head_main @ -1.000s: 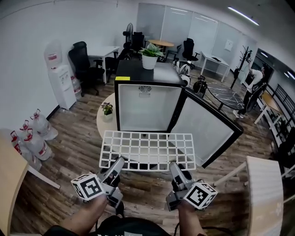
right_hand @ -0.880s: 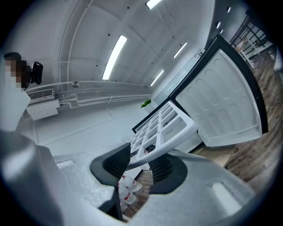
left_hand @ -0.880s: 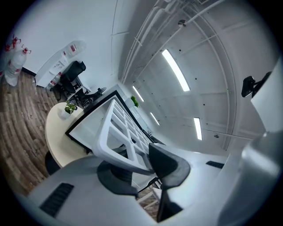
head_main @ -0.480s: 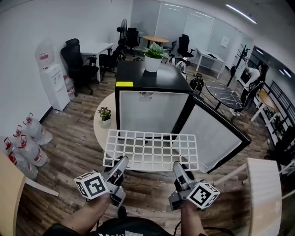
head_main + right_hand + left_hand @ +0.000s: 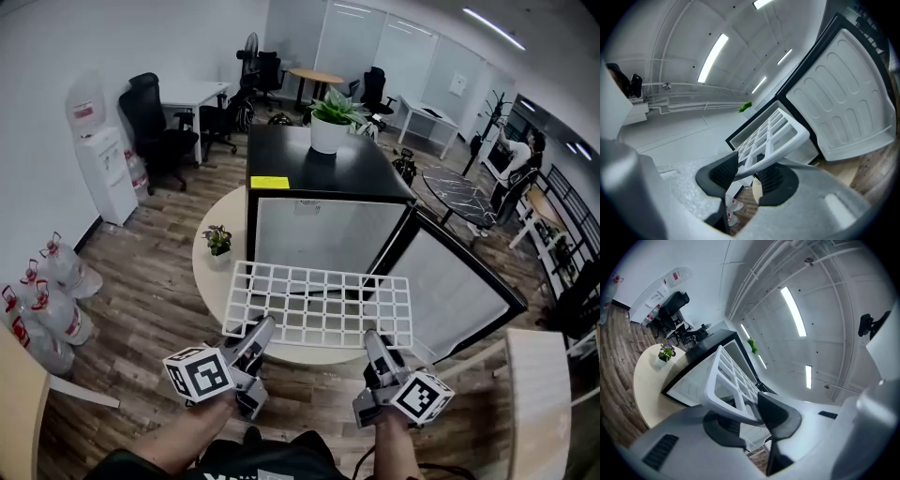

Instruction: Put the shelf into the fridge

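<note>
A white grid shelf (image 5: 319, 305) is held flat in front of the open black fridge (image 5: 323, 164), its far edge close to the fridge's opening. My left gripper (image 5: 259, 334) is shut on the shelf's near left edge, and my right gripper (image 5: 372, 343) is shut on its near right edge. The left gripper view has the shelf's (image 5: 729, 376) rim pinched between the dark pads (image 5: 776, 413) of the left gripper (image 5: 740, 408). The right gripper (image 5: 750, 171) clamps the rim of the shelf (image 5: 773, 136) the same way. The fridge door (image 5: 459, 281) stands swung out to the right.
The fridge rests on a round beige table (image 5: 208, 277) with a small potted plant (image 5: 218, 241). A larger plant (image 5: 330, 117) sits on the fridge top. Water bottles (image 5: 47, 300) and a dispenser (image 5: 98, 155) stand at the left; a wooden table (image 5: 539, 403) lies at the right.
Both grippers have carried the shelf forward toward the fridge. The fridge and its door now sit closer and larger in view.
</note>
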`<state>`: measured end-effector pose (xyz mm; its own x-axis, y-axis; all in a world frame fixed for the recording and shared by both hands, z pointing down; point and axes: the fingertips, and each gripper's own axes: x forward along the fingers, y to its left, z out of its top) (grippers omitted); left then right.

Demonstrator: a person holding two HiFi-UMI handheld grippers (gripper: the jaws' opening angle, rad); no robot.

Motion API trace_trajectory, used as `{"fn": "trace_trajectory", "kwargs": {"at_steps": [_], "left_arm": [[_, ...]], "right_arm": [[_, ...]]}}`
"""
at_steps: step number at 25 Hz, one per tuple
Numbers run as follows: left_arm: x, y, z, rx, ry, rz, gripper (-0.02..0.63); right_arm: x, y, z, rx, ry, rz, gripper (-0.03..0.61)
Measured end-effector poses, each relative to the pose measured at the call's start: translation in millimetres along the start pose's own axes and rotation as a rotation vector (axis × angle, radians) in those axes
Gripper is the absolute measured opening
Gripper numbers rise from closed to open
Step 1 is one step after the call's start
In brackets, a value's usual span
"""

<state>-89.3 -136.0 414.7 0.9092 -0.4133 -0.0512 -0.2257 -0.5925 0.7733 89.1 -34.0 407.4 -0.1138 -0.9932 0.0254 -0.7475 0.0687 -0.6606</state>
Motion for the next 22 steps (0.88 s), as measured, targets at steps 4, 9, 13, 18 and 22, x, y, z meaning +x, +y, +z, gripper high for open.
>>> {"fn": "trace_trajectory", "kwargs": {"at_steps": [4,9,13,18,22], "left_arm": [[17.4,10.4,5.8,-0.012,0.002,0.007,0.092],[39.8,24.0,5.0,-0.011,0.003,0.031,0.092],[61.0,33.7,2.6,-0.012,-0.007,0.049,0.092],[97.9,38.3,12.1,-0.025,-0.018,0.086,0.092],[112.3,47.2,15.2,-0.019,-0.031,0.123,0.092]], "right_arm": [[15.4,-13.0,9.7,-0.002,0.013,-0.027,0.124],[21.4,-54.8,12.1,-0.005,0.057,-0.158,0.124],[37.7,-74.0,23.0,-0.019,0.070,-0.129,0.124],[67.5,-98.1,48.7,-0.002,0.112,-0.106,0.124],[84.9,-112.6,55.6,-0.001,0.147,-0.087,0.124]]}}
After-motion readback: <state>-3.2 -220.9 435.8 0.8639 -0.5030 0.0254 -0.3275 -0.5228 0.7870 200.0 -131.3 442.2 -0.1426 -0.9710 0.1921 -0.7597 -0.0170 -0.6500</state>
